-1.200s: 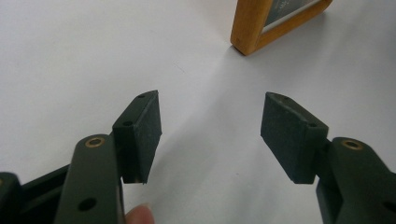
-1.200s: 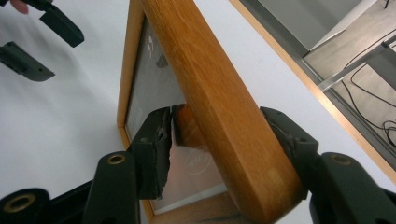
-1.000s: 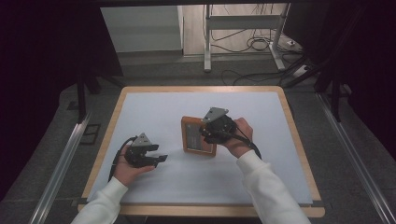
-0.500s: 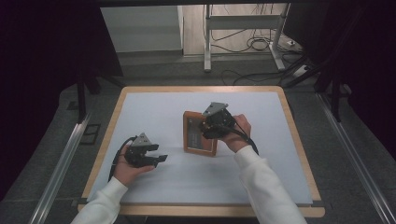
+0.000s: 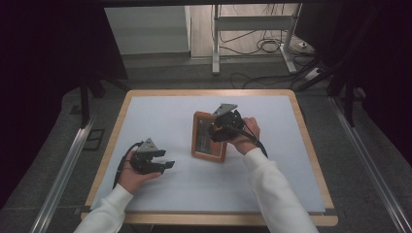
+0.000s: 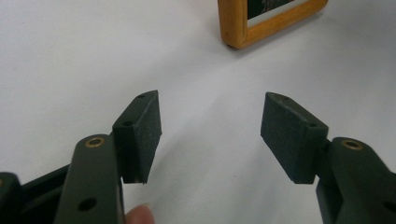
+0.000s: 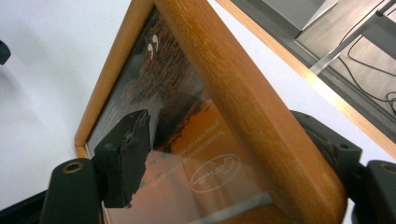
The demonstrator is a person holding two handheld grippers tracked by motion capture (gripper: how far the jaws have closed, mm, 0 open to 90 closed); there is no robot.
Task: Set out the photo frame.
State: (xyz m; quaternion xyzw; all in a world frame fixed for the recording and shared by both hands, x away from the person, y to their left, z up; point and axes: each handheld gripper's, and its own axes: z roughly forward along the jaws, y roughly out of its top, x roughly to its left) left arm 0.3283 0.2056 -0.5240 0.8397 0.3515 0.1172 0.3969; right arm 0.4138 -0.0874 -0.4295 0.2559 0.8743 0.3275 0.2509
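Observation:
A wooden picture frame (image 5: 203, 140) with a dark orange print stands tilted near the middle of the white table top (image 5: 145, 121). My right gripper (image 5: 217, 131) is shut on its right-hand rail. In the right gripper view one pad (image 7: 126, 154) presses on the glass and the other jaw sits behind the wooden rail of the frame (image 7: 233, 88); the gripper (image 7: 224, 149) spans that rail. My left gripper (image 5: 167, 165) rests low at the front left, open and holding nothing. In the left gripper view its gripper (image 6: 212, 135) points at bare table, with a corner of the frame (image 6: 238, 28) farther off.
The table has a raised wooden border (image 5: 311, 145). Beyond its far edge stand a metal rack's legs (image 5: 216, 43) and loose cables (image 5: 262, 46) on the floor. Metal rails (image 5: 63, 170) run along both sides of the table.
The right gripper has drawn the frame slightly farther away and raised its gripped side, so it stands more tilted. The left gripper has stayed in place, open.

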